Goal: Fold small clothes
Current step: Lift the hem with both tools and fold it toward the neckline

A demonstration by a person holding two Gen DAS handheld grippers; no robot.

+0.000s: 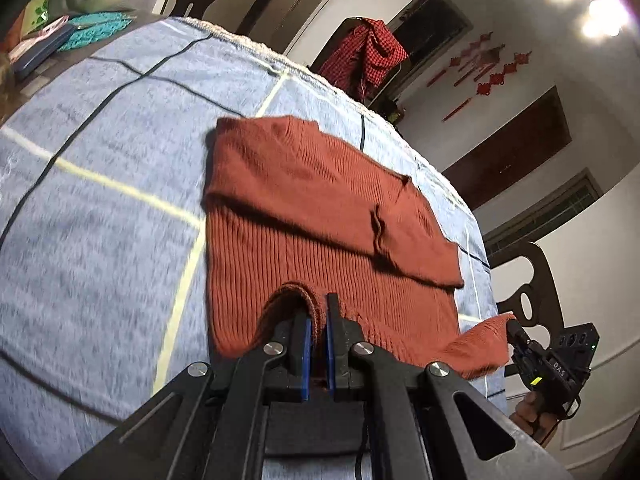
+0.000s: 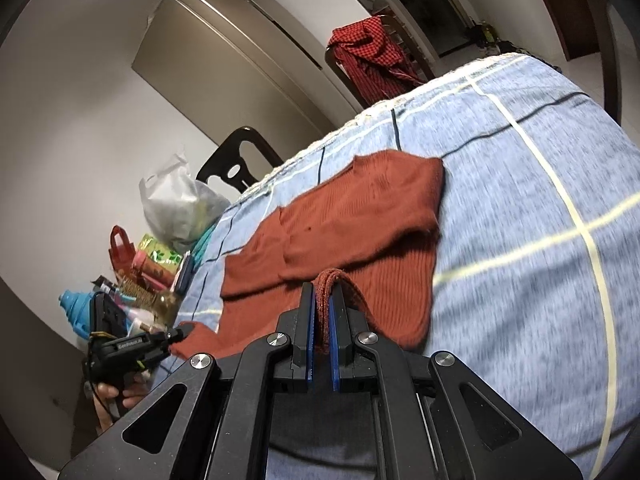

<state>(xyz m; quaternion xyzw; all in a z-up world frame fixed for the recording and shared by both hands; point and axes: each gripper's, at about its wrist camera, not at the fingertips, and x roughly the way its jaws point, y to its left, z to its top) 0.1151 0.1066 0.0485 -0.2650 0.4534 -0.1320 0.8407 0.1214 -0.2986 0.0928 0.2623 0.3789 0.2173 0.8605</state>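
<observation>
A rust-red ribbed knit sweater (image 1: 320, 216) lies flat on the blue checked cloth, its sleeves folded across the body; it also shows in the right wrist view (image 2: 352, 224). My left gripper (image 1: 319, 312) is shut on the sweater's near hem at one corner, lifting a small loop of fabric. My right gripper (image 2: 323, 300) is shut on the hem at the other corner. Each gripper shows in the other's view, the right gripper (image 1: 514, 330) and the left gripper (image 2: 176, 336), pinching a raised corner.
The blue checked cloth (image 1: 100, 220) covers the table. Dark chairs stand around it; one (image 1: 368, 56) carries a red checked garment. Bags, boxes and bottles (image 2: 152, 272) crowd the table's far left end. A turquoise mat (image 1: 96, 28) lies there too.
</observation>
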